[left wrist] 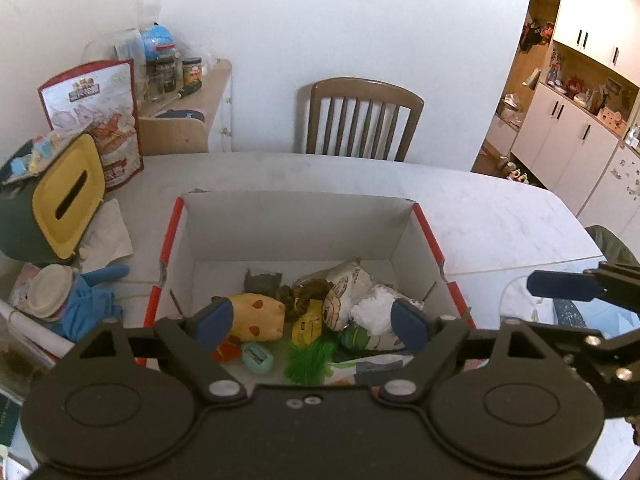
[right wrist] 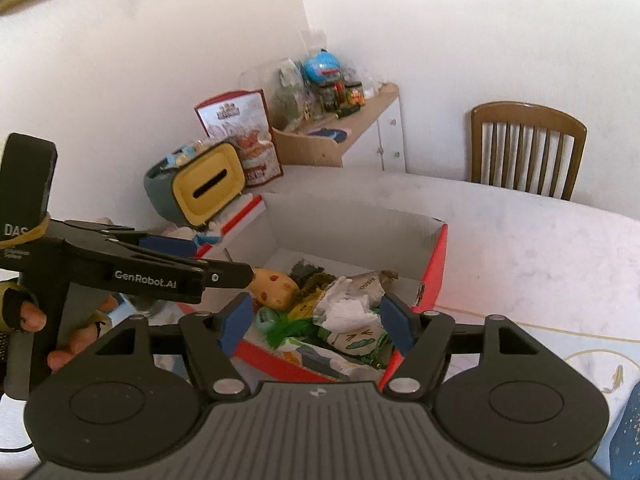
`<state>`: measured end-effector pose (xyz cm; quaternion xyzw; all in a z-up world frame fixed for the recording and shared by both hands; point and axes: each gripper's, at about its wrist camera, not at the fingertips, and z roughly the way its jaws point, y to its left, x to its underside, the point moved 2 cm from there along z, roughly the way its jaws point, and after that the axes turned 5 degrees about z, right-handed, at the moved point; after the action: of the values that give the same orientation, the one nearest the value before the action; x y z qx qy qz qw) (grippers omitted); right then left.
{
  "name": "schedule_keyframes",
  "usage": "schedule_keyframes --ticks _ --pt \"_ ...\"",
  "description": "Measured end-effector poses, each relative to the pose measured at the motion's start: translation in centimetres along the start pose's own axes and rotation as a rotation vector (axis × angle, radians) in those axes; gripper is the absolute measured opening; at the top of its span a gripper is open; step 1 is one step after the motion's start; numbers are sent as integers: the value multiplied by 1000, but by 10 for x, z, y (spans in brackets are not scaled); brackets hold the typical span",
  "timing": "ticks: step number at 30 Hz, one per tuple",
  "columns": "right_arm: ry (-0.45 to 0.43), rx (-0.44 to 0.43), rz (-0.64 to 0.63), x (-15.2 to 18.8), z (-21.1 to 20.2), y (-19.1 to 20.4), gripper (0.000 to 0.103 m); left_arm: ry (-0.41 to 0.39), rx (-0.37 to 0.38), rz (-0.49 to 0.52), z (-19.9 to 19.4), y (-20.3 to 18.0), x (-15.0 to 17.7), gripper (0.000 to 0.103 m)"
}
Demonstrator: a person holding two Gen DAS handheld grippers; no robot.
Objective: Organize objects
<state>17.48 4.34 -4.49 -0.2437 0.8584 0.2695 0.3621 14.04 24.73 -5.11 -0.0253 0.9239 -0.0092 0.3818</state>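
A white cardboard box with red edges stands on the table, seen too in the right wrist view as the box. Inside lie a yellow spotted plush, a yellow packet, a green fuzzy toy, a teal sharpener, a printed pouch and crumpled white paper. My left gripper hangs open above the box's near side, holding nothing. My right gripper is open over the box's near right corner, also empty. The left gripper shows from the side in the right wrist view.
Left of the box stand a yellow-and-green tissue holder, a red-bordered bag, a blue cloth toy and a lidded cup. A wooden chair sits behind the white table. A cluttered shelf is at the back left.
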Motion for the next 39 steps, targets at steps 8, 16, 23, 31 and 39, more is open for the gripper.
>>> schedule_keyframes --ticks 8,16,23,31,39 --pt "-47 -24 -60 14 -28 10 80 -36 -38 26 -23 -16 4 95" --pt "-83 -31 -48 23 -46 6 83 -51 -48 26 -36 -25 11 102" --pt "-100 -33 -20 31 -54 0 94 -39 -60 44 -41 -33 19 103" --pt "-164 -16 1 39 -67 -7 103 -30 -52 14 -45 -40 28 103" --pt "-193 26 47 48 -74 -20 103 -42 -73 12 -50 -48 33 103"
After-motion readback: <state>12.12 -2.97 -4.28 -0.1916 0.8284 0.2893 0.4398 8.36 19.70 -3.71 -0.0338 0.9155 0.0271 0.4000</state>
